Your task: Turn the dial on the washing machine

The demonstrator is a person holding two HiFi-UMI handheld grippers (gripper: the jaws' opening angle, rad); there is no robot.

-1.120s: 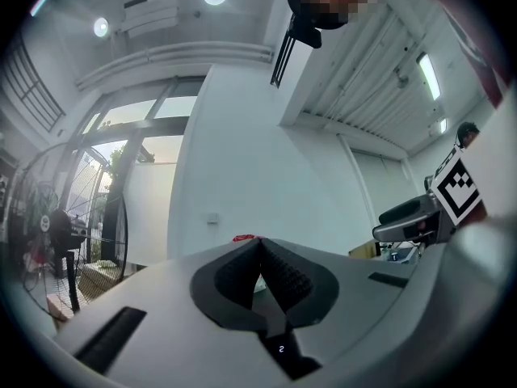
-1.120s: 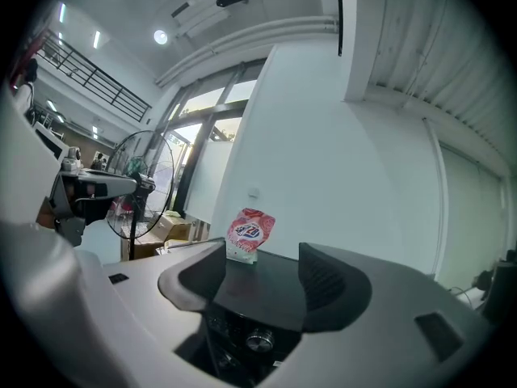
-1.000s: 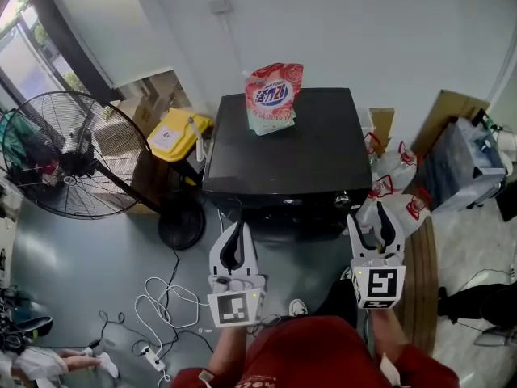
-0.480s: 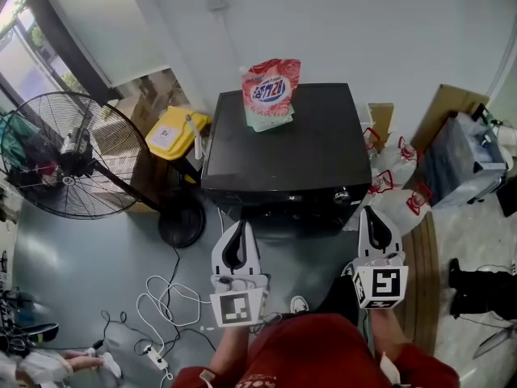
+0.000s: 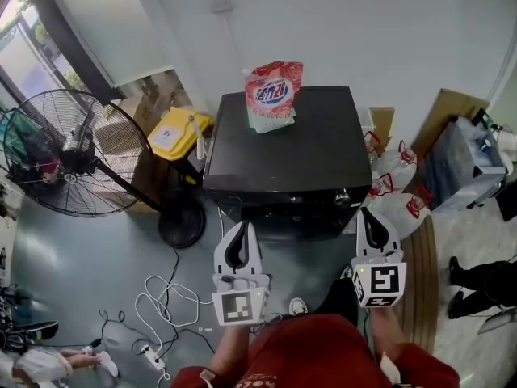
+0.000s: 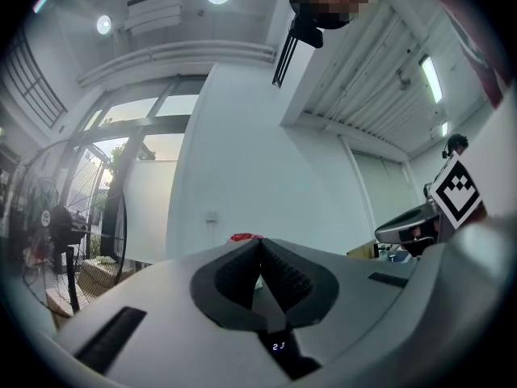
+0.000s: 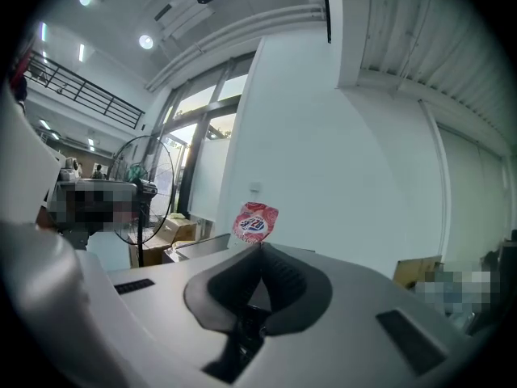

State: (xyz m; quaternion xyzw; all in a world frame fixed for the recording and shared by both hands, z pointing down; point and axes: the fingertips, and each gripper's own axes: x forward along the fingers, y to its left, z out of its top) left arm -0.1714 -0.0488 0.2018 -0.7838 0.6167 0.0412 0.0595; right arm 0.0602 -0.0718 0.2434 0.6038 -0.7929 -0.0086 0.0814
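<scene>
Black washing machine (image 5: 300,153), pouch (image 5: 273,95) atop, fan (image 5: 60,153) — left gripper (image 5: 241,225), right gripper (image 5: 368,212), jaws closed, empty.

Head cam sits above the person, aimed steeply down on the washing machine (image 5: 283,148) top, close in. Both gripper cams ride low, facing roughly level toward the wall. Red pouch (image 7: 255,221) & fan (image 6: 56,225) show in all 3 views.
</scene>
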